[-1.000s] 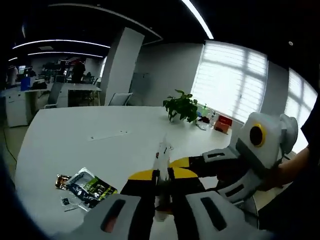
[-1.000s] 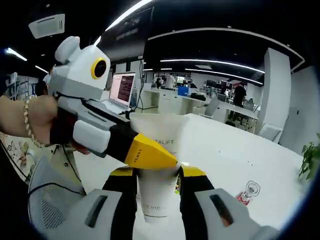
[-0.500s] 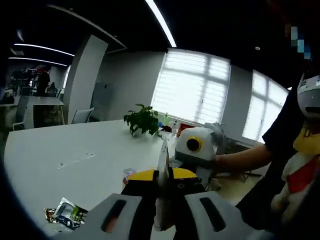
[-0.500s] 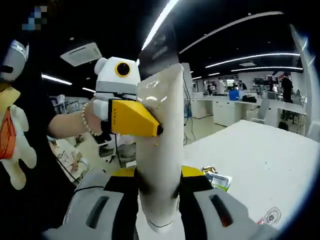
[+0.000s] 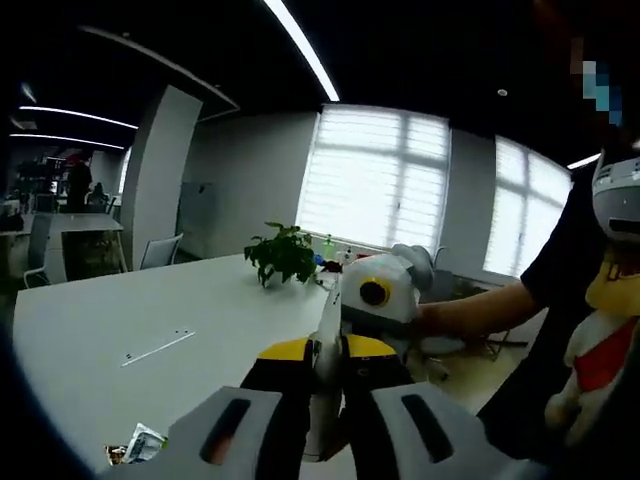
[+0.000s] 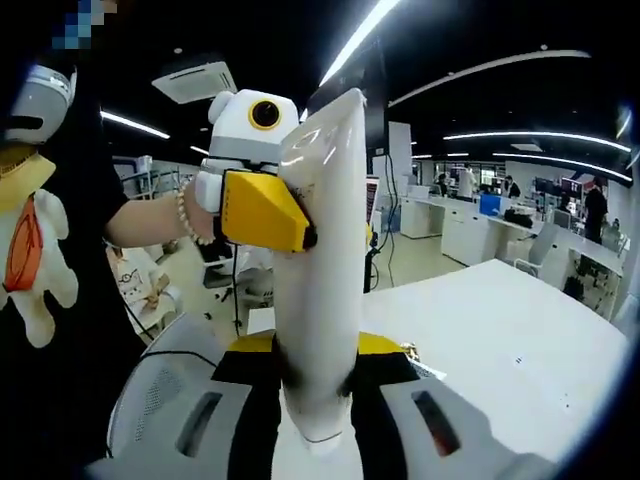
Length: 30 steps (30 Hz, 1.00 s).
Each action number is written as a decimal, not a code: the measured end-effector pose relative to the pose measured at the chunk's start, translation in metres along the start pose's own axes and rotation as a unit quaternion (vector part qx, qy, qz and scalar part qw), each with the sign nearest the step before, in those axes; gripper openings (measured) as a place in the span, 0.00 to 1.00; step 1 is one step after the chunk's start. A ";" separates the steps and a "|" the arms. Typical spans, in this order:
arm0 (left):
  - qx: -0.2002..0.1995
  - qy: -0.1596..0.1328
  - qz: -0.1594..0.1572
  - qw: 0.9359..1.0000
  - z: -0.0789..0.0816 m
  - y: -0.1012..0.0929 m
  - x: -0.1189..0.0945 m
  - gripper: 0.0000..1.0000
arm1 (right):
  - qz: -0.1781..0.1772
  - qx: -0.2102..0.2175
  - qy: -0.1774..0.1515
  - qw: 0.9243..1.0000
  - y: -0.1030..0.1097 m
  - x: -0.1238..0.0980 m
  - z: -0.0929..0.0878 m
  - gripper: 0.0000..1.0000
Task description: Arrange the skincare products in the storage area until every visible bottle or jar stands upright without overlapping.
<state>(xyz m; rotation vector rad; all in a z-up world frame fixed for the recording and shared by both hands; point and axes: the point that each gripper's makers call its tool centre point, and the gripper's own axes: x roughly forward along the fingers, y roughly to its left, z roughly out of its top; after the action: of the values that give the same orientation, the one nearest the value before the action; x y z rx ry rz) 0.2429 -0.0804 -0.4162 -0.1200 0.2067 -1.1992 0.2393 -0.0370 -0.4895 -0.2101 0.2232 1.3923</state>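
Above the white surface (image 6: 520, 330), a white cream tube (image 6: 318, 270) is gripped by both claws, right (image 6: 318, 375) and left (image 5: 327, 375), probably to be stood upright.

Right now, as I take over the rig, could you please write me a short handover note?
Right gripper: shut on the white tube, near its lower end, held in the air.
Left gripper: shut on the same tube, near its top.
The tube is up off the white table, held between both grippers. A small packet lies on the table.
Done: the tube is picked up.
Left: stand it upright on the table, clear of other items. Other products' state cannot be judged.
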 end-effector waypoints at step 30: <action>0.121 0.052 0.011 0.991 -0.007 0.061 0.076 0.15 | -0.078 -0.047 0.042 0.995 -0.093 -0.028 -0.002 0.27</action>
<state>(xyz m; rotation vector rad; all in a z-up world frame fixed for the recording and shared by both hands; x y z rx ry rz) 0.3232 -0.1290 -0.4421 0.1570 0.1526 -1.2007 0.3268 -0.0794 -0.4826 -0.3571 0.2061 1.2403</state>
